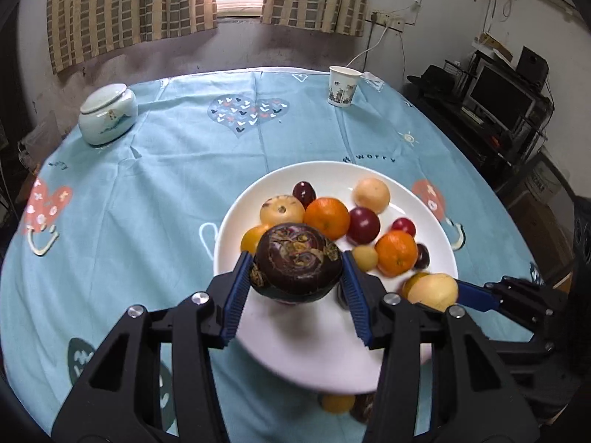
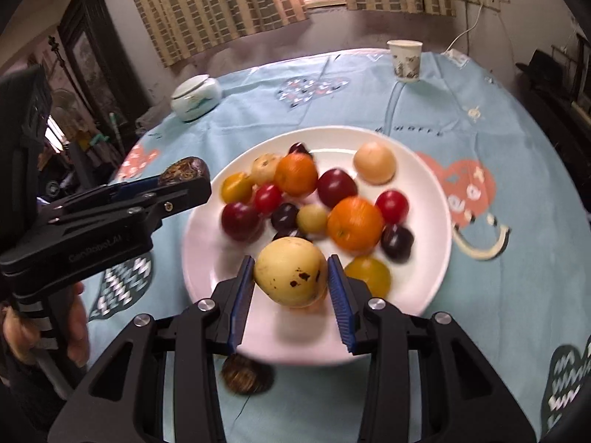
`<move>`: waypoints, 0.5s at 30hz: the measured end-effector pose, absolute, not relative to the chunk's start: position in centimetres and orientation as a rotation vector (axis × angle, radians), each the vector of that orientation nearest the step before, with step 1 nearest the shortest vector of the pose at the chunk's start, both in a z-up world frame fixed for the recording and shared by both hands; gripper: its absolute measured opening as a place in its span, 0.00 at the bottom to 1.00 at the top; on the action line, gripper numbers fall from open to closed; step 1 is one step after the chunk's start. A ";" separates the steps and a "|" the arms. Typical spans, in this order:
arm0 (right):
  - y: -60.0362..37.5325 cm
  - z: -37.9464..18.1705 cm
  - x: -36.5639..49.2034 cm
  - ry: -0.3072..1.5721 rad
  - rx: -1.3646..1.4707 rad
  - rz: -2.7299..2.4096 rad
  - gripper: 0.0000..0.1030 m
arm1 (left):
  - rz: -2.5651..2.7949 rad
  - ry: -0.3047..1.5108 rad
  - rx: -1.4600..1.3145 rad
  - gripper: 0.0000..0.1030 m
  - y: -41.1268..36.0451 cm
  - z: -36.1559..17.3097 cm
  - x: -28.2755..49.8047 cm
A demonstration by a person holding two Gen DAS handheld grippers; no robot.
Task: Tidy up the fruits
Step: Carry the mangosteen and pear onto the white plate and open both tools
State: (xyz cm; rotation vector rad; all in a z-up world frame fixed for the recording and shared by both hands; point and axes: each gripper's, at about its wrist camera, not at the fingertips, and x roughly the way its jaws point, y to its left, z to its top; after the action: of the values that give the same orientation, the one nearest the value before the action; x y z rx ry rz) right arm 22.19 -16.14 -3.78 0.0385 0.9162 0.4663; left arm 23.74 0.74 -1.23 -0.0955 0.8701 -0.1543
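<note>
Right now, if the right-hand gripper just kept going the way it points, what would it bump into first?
Probably the white plate. The right gripper holds a yellow pear and points down over the near side; the pear would likely meet the small fruits there, perhaps the pale green one. Depth is unclear.

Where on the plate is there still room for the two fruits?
The near part of the plate, below the pear and purple fruit, looks bare. So does its far rim beyond the pale fruit. The middle is crowded with oranges and plums.
</note>
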 end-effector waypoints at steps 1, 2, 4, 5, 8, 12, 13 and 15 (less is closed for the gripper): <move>-15.9 -3.9 22.5 0.910 0.032 0.464 0.39 | -0.162 0.872 -0.103 0.48 0.7 -1.4 24.2; -15.9 -4.2 22.7 0.911 0.031 0.470 0.39 | -0.167 0.874 -0.103 0.48 0.6 -1.6 24.4; -15.9 -4.7 23.2 0.923 0.030 0.473 0.39 | -0.165 0.883 -0.086 0.48 0.2 -2.2 25.0; -15.8 -4.9 23.5 0.927 0.024 0.469 0.39 | -0.169 0.888 -0.083 0.48 0.0 -2.5 25.1; -15.9 -5.3 24.3 0.932 0.024 0.462 0.39 | -0.183 0.906 -0.086 0.48 -0.3 -3.3 25.7; -15.9 -5.5 24.7 0.930 0.024 0.460 0.39 | -0.182 0.921 -0.082 0.48 -0.6 -4.0 26.5; -15.9 -5.5 24.8 0.931 0.021 0.457 0.39 | -0.182 0.925 -0.081 0.49 -0.6 -4.1 26.7; -15.7 -5.8 25.0 0.936 -0.003 0.440 0.54 | -0.184 0.930 -0.096 0.51 -0.5 -4.1 27.0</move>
State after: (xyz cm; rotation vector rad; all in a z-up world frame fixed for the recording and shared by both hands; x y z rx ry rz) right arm 25.01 -15.66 -5.79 -0.0035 0.9359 0.4398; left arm 26.96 -0.50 -4.08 -0.0958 0.9302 -0.1844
